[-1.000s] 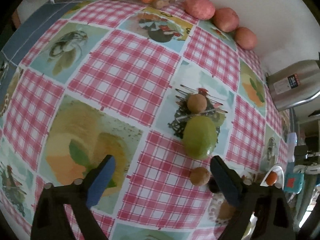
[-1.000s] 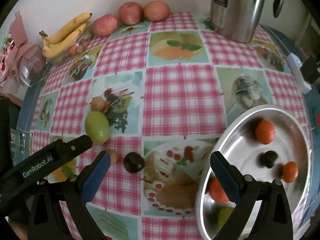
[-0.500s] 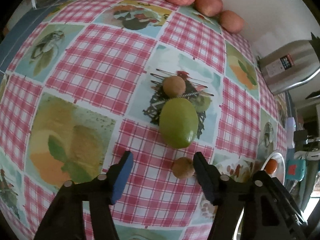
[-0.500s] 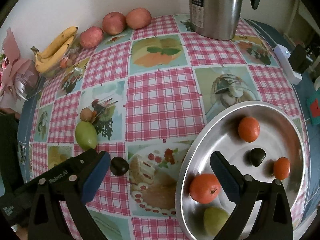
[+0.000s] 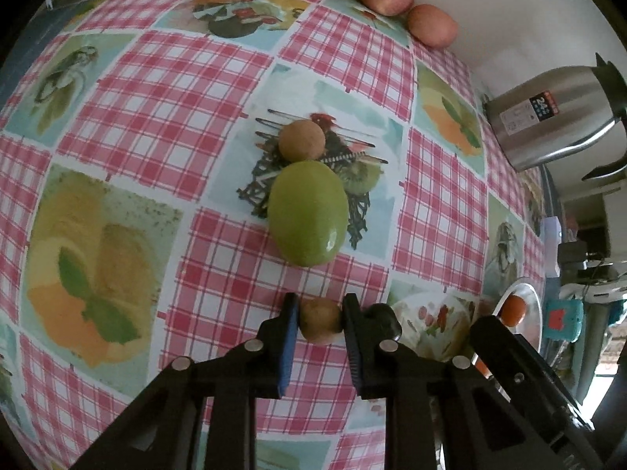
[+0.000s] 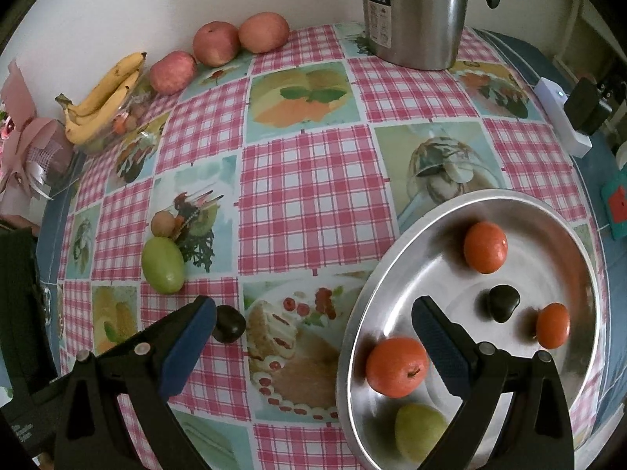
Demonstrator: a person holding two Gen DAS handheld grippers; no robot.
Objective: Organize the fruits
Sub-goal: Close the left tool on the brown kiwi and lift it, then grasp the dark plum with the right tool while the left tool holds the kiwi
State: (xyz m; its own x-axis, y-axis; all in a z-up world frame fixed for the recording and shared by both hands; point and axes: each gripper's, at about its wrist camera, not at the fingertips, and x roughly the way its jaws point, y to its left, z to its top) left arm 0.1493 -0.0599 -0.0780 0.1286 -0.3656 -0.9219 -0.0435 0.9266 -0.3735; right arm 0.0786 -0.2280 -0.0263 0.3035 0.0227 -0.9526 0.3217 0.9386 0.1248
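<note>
My left gripper (image 5: 318, 313) is shut on a small brown round fruit (image 5: 319, 320) resting on the checked tablecloth. Just beyond it lie a green mango (image 5: 308, 212) and a second brown fruit (image 5: 301, 140). My right gripper (image 6: 313, 315) is open and empty, above the table's near edge. A dark plum (image 6: 228, 329) lies beside its left finger. The steel tray (image 6: 376, 282) on the right holds three oranges (image 6: 485, 246), a dark fruit (image 6: 501, 302) and a green fruit (image 6: 419, 427). The mango (image 6: 162, 259) and the brown fruit (image 6: 163, 224) also show in the right wrist view.
Three red apples (image 6: 215, 43) line the wall at the back. Bananas (image 6: 102, 98) lie over a clear bowl at the back left. A steel kettle (image 6: 415, 11) stands at the back right. A white device (image 6: 562, 117) and a teal box (image 6: 615, 203) sit at the right edge.
My left gripper moved forward and closed on the small brown fruit. My right gripper drew back and to the right, so more of the tray shows.
</note>
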